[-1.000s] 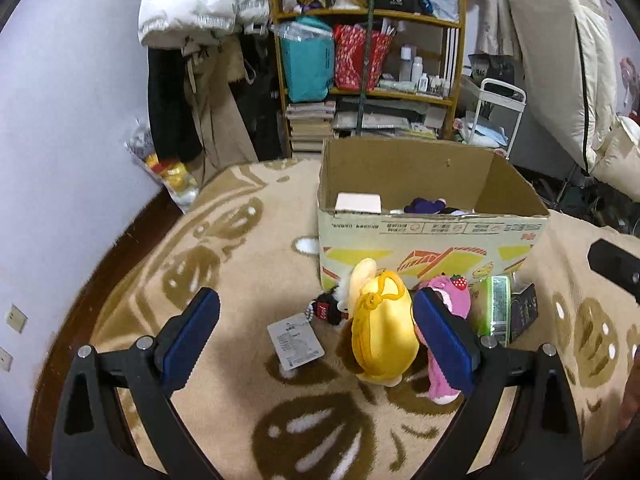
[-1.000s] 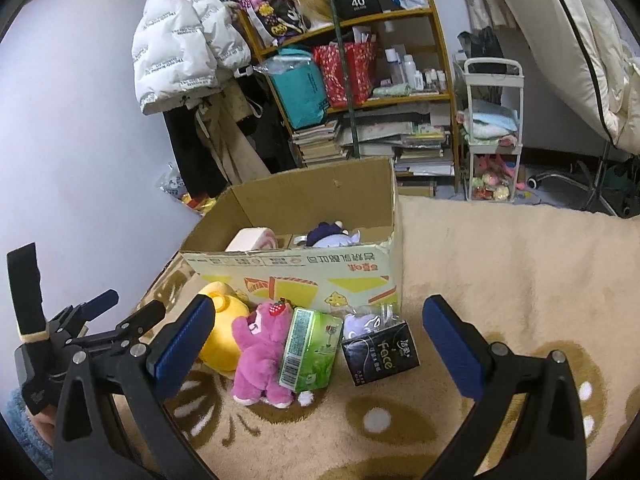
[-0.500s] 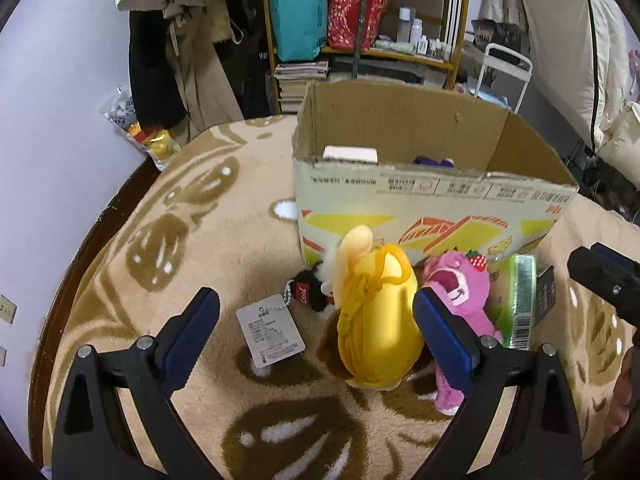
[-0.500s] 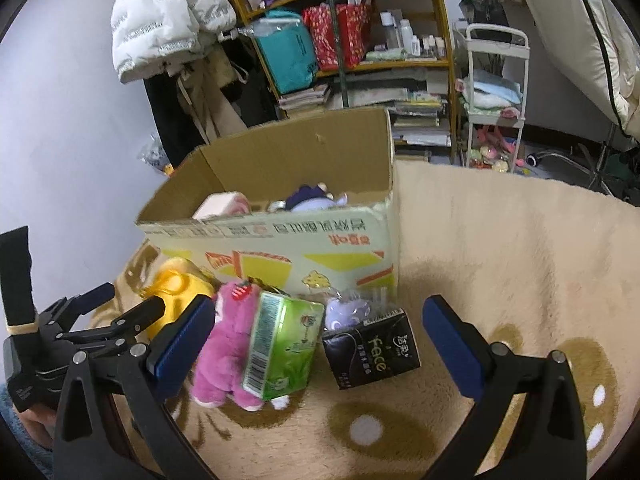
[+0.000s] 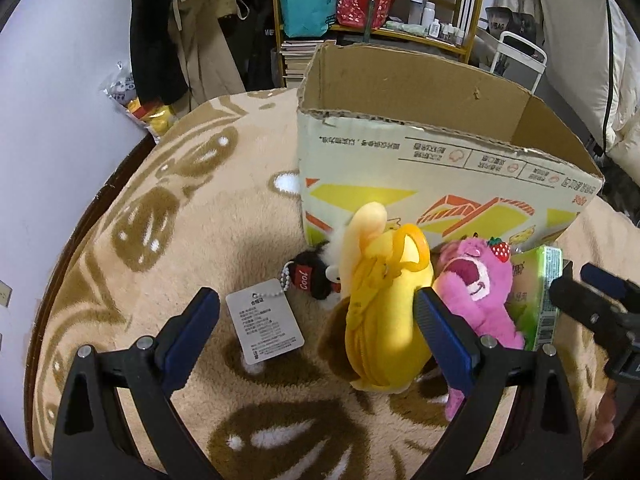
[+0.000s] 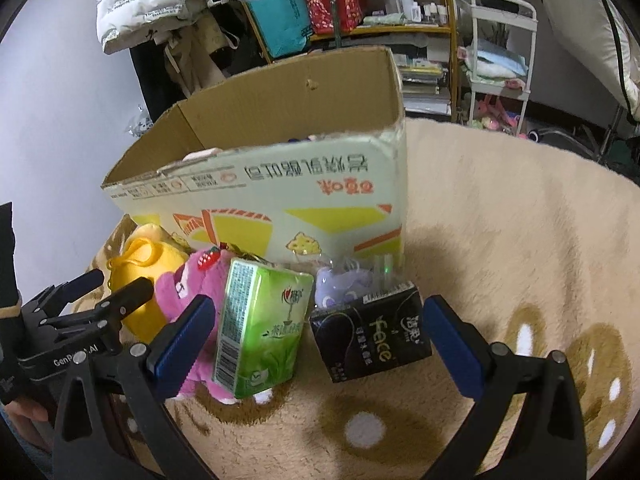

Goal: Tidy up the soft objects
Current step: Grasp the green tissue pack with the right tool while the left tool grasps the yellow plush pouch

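A yellow plush [image 5: 384, 304] lies on the carpet in front of an open cardboard box [image 5: 440, 160]. A pink plush bear [image 5: 476, 292] lies right of it, with a green tissue pack [image 6: 260, 328] and a black tissue pack [image 6: 372, 340] further right. A small purple toy in plastic [image 6: 340, 284] lies behind the packs. My left gripper [image 5: 320, 328] is open, its right finger touching the yellow plush. My right gripper [image 6: 316, 340] is open around both tissue packs. The box [image 6: 280, 184] holds several items, mostly hidden.
A small black "Cool" keychain plush [image 5: 312, 276] with a white paper tag [image 5: 264, 328] lies left of the yellow plush. Cluttered shelves [image 5: 380, 12], hanging coats [image 5: 180, 32] and a white cart [image 6: 500, 48] stand behind the box. The patterned carpet [image 6: 520, 240] stretches right.
Both grippers have moved down and forward, closer to the objects in front of the box. Both stay open.
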Demonstrator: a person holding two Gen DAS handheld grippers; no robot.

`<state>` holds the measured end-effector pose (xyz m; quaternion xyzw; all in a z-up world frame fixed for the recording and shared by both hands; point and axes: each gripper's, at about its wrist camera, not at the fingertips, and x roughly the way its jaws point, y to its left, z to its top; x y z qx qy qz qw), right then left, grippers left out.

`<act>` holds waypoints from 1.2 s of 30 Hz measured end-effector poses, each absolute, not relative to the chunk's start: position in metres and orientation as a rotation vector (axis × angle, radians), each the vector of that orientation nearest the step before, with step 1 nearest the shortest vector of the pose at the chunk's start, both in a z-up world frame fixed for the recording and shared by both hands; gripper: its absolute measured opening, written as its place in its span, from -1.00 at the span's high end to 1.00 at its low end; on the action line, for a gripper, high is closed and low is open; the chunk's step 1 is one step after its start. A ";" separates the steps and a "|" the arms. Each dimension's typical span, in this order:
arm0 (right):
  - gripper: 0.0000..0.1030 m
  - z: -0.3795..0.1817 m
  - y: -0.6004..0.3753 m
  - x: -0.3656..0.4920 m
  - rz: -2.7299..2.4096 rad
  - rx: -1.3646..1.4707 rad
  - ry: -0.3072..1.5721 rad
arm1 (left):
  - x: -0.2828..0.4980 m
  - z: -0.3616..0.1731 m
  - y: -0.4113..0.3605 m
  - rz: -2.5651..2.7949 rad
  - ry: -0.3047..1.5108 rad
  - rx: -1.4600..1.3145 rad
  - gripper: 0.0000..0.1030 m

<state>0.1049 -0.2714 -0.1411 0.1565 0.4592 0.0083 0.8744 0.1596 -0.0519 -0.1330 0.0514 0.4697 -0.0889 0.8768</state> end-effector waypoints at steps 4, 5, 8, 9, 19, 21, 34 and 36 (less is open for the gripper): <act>-1.00 -0.147 -0.269 0.106 0.017 0.312 0.983 | 0.162 -0.136 -0.049 -0.186 0.991 0.092 -0.89; -1.00 -0.149 -0.267 0.106 0.022 0.310 0.987 | 0.162 -0.136 -0.049 -0.187 0.993 0.087 -0.89; -1.00 -0.150 -0.263 0.106 0.023 0.294 0.996 | 0.162 -0.136 -0.048 -0.188 0.995 0.088 -0.89; -1.00 -0.150 -0.262 0.106 0.022 0.290 0.998 | 0.162 -0.136 -0.048 -0.187 0.994 0.088 -0.89; -1.00 -0.148 -0.262 0.105 0.035 0.299 1.004 | 0.162 -0.138 -0.050 -0.189 1.004 0.097 -0.90; -1.00 -0.149 -0.261 0.105 0.037 0.291 1.007 | 0.162 -0.139 -0.049 -0.190 1.007 0.094 -0.90; -1.00 -0.154 -0.256 0.108 0.030 0.236 1.031 | 0.163 -0.141 -0.045 -0.194 1.016 0.083 -0.90; -1.00 -0.154 -0.255 0.109 0.028 0.241 1.033 | 0.164 -0.142 -0.044 -0.202 1.025 0.071 -0.88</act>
